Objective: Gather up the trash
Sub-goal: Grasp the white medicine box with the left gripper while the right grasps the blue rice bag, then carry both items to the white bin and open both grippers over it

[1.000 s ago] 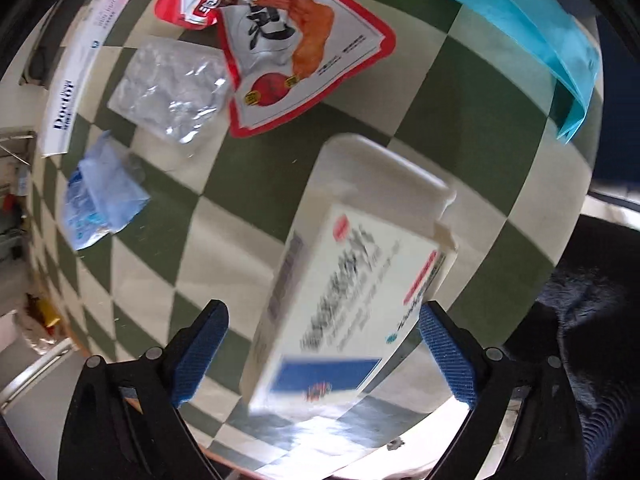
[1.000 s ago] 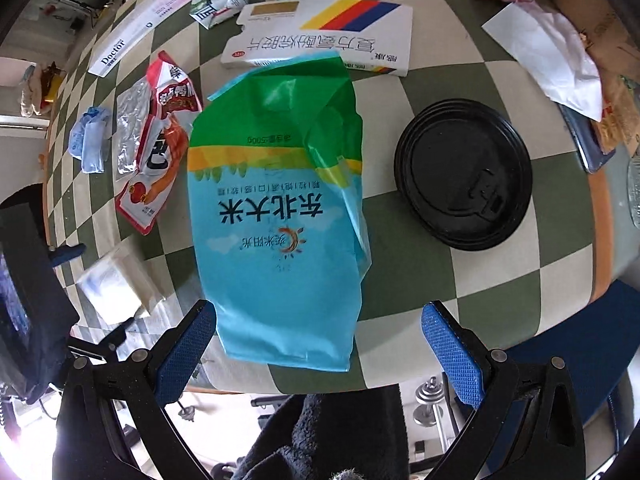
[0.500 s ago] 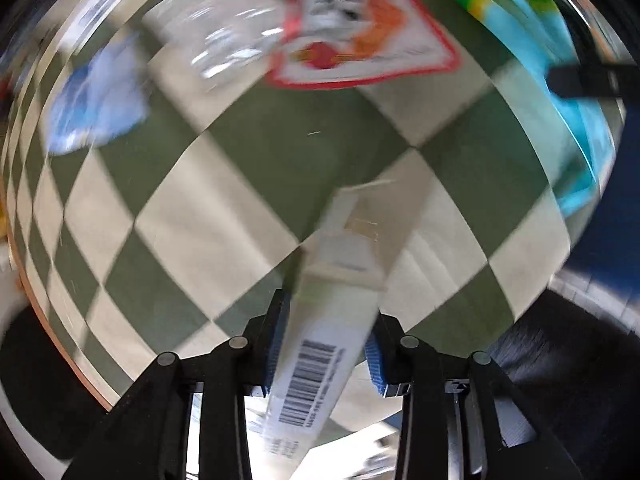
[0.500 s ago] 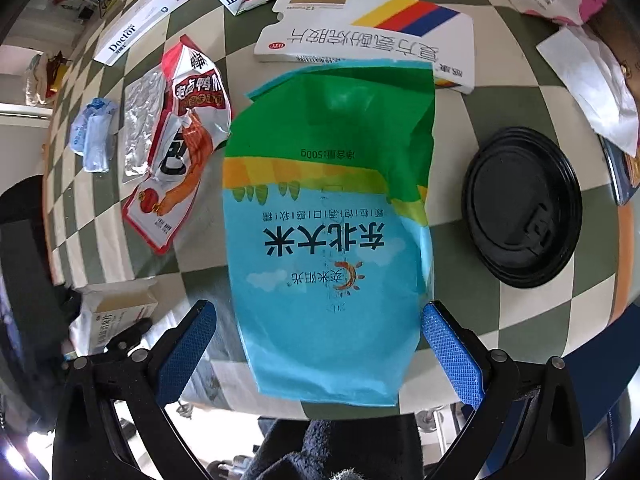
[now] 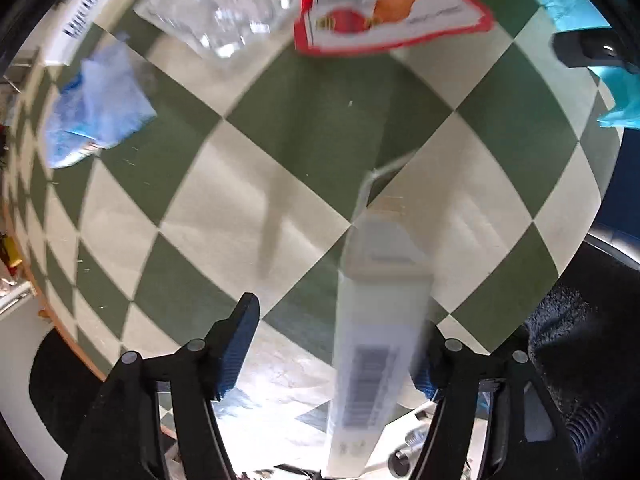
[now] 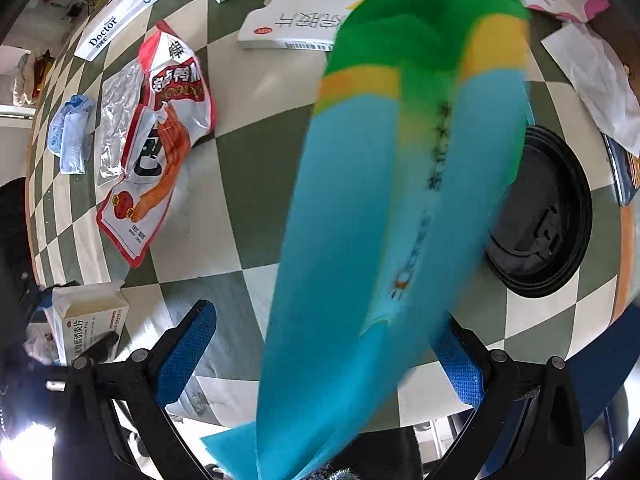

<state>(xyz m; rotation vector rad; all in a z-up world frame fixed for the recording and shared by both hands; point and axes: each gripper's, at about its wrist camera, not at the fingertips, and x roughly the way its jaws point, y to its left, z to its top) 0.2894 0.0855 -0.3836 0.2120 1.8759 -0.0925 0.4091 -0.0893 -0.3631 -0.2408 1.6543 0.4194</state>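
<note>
the left tongs [image 5: 334,354] have just been opening so the white box [image 5: 376,344] could slip, and the right tongs [image 6: 320,354] look open around the floppy blue bag [image 6: 372,240].

White medicine box [image 5: 376,344] upended at table edge; blue-green rice bag [image 6: 384,216] bunched, lifted.

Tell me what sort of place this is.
Probably a home or office room: a table under a green-and-white checked cloth, strewn with household trash such as a snack wrapper, medicine boxes and a black cup lid. Cluttered shelving shows beyond the edge.
</note>
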